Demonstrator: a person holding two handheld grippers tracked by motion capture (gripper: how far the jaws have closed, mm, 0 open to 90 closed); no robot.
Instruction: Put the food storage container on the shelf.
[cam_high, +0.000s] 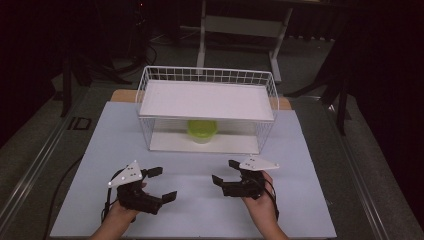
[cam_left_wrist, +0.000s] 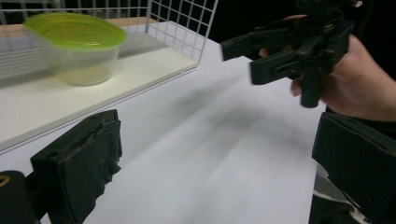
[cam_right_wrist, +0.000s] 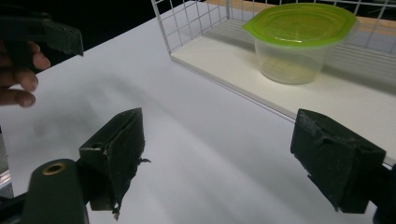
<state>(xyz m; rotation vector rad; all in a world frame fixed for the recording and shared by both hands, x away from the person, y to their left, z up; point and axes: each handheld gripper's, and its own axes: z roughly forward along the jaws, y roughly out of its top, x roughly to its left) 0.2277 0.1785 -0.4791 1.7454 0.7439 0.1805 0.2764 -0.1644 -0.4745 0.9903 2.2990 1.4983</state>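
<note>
A clear plastic tub with a green lid (cam_high: 202, 130) (cam_left_wrist: 77, 46) (cam_right_wrist: 299, 39) stands on the lower shelf of a white wire rack (cam_high: 206, 110). My left gripper (cam_high: 162, 184) (cam_left_wrist: 212, 163) hovers open over the white table near the front left, nothing between its jaws. My right gripper (cam_high: 225, 171) (cam_right_wrist: 233, 154) is open too, at the front right, empty. The two point inward toward each other. In the left gripper view the right gripper (cam_left_wrist: 261, 53) appears held in a hand.
The rack has a white upper shelf (cam_high: 207, 100) and wire walls (cam_left_wrist: 182, 23) (cam_right_wrist: 187, 21), open toward me. The white table top (cam_high: 200, 200) lies bare between the grippers and the rack. A metal stand (cam_high: 240, 25) and dark floor lie beyond.
</note>
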